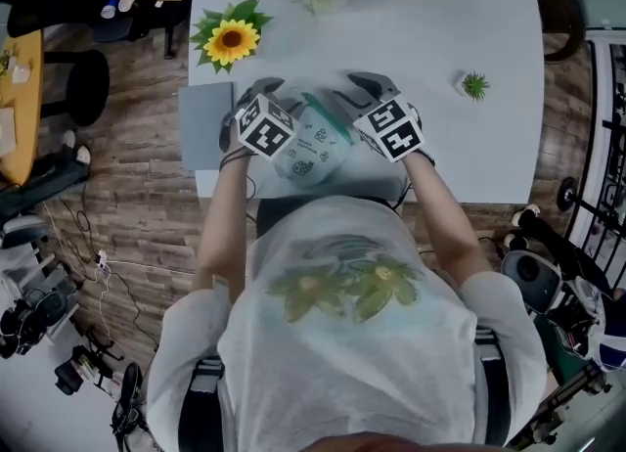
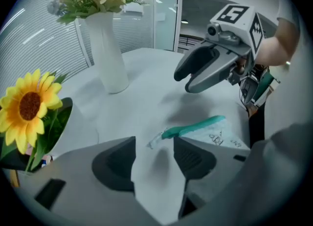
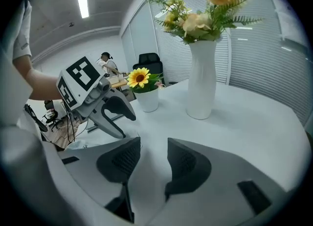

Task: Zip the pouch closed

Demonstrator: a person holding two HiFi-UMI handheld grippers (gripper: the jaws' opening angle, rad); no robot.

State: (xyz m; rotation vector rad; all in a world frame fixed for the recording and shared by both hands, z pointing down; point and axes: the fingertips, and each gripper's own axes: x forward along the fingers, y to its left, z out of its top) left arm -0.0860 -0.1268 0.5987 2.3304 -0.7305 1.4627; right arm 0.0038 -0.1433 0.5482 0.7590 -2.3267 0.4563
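Pouch (image 1: 311, 147) flat on table (image 1: 430, 59), close to near edge, straight in front of the person, between both grippers. White, soft-looking, with teal zip strip (image 2: 193, 126) along one edge.

Left gripper (image 2: 154, 151): jaws apart, nothing between, end of zip strip lying just past the tips. Right gripper (image 3: 154, 154): jaws apart, empty too, only bare table between, pointed toward vase (image 3: 203, 80) rather than pouch.

Can't tell how far zip is shut; slider not made out.

Handling guess: light and floppy, likely to slide or bunch on smooth table if pulled one-sided. Best bet: pinch fabric at strip end with one set of jaws, take slider tab with the other, pull along strip, keep it taut. Tab probably small and slick, so needs a tip-first grip. Risk: pouch dragging off near edge.
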